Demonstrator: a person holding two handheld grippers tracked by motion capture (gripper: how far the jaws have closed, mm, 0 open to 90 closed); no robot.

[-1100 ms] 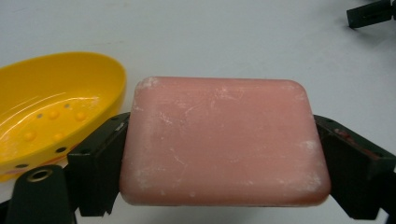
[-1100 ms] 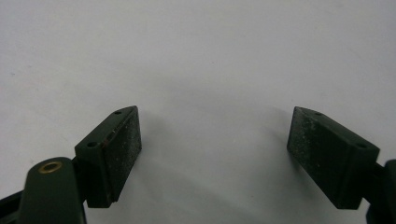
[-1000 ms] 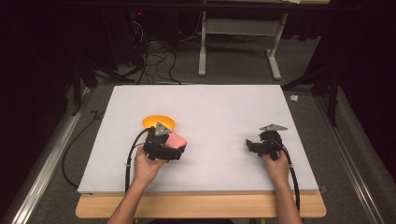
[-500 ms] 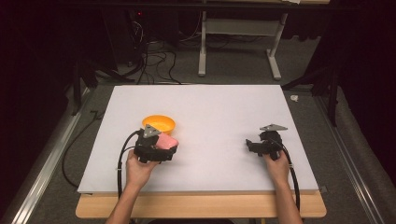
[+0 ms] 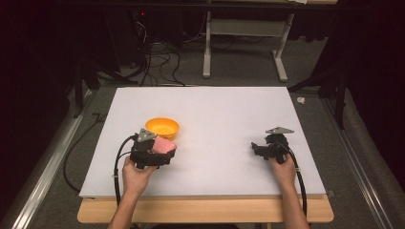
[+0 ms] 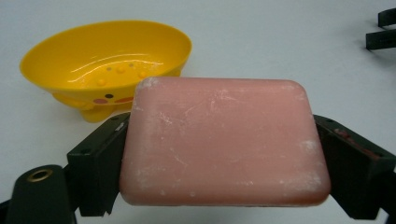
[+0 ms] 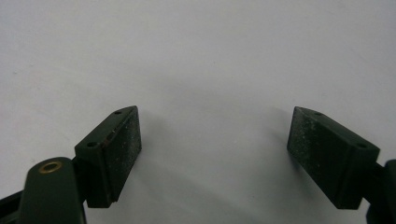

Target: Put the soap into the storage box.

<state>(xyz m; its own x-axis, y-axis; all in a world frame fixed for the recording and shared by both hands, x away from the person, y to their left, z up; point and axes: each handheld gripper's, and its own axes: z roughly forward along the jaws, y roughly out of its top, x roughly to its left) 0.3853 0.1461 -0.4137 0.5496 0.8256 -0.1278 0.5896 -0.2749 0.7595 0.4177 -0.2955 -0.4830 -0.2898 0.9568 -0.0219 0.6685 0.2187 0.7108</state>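
I have the soap (image 6: 224,142) clamped in my left gripper (image 5: 152,153); both jaws press flat against its short ends, and the pink bar sits level between them, its face scuffed with pale marks; taking the bowl (image 5: 162,128) as my landmark, the soap hangs just on the near side of it, close to its rim but not touching, and above the tabletop (image 5: 215,109) rather than on it; in the left gripper view the bowl (image 6: 107,65) stands upright behind the bar and a little to its left, yellow, with small raised dots inside and a painted face low on its outer wall; my left hand (image 5: 136,174) wraps the gripper from the near edge; my right gripper (image 5: 268,148) rests well apart from the bowl, far off to its right, with my right hand (image 5: 283,168) behind it; its jaws stand wide apart with nothing between them, just bare white surface under them in the right gripper view.
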